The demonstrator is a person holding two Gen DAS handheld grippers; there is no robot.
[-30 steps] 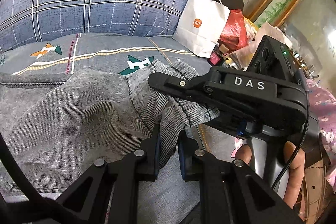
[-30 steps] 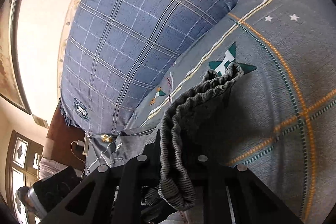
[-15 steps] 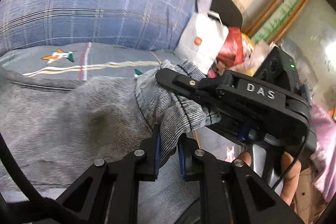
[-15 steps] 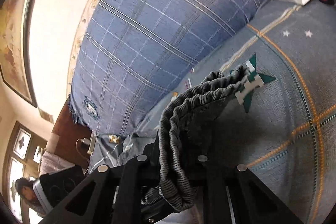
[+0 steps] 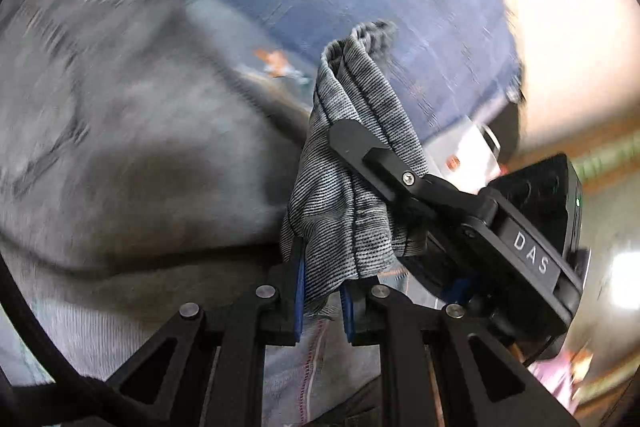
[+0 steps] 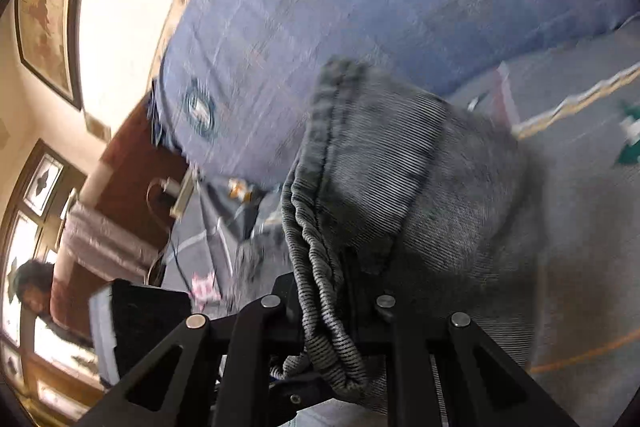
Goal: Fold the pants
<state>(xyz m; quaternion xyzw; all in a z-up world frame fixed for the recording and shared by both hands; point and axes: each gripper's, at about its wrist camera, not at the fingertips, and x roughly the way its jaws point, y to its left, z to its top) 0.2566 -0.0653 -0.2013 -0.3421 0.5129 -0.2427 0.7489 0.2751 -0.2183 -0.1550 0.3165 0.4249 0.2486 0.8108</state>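
Observation:
The grey ribbed pants [image 5: 132, 147] lie bunched over the bed, with one end lifted. My left gripper [image 5: 322, 297] is shut on a fold of the pants' edge [image 5: 344, 195], which stands up between its blue pads. My right gripper [image 5: 404, 163] shows in the left wrist view, shut on the same edge just to the right, close beside the left one. In the right wrist view the right gripper [image 6: 326, 311] clamps the rolled hem [image 6: 320, 267], and the pants [image 6: 440, 195] hang from it to the right.
A big blue plaid pillow [image 6: 340, 7] lies behind the pants on the grey patterned bedsheet [image 6: 580, 207]. A white paper bag [image 5: 464, 155] stands at the bed's right side. A dark wooden headboard [image 6: 128, 163] and a window are at the left in the right wrist view.
Both grippers have lifted and swung with the pants' edge held. The views have tilted and blurred, and the fabric now stands upright between the left pads.

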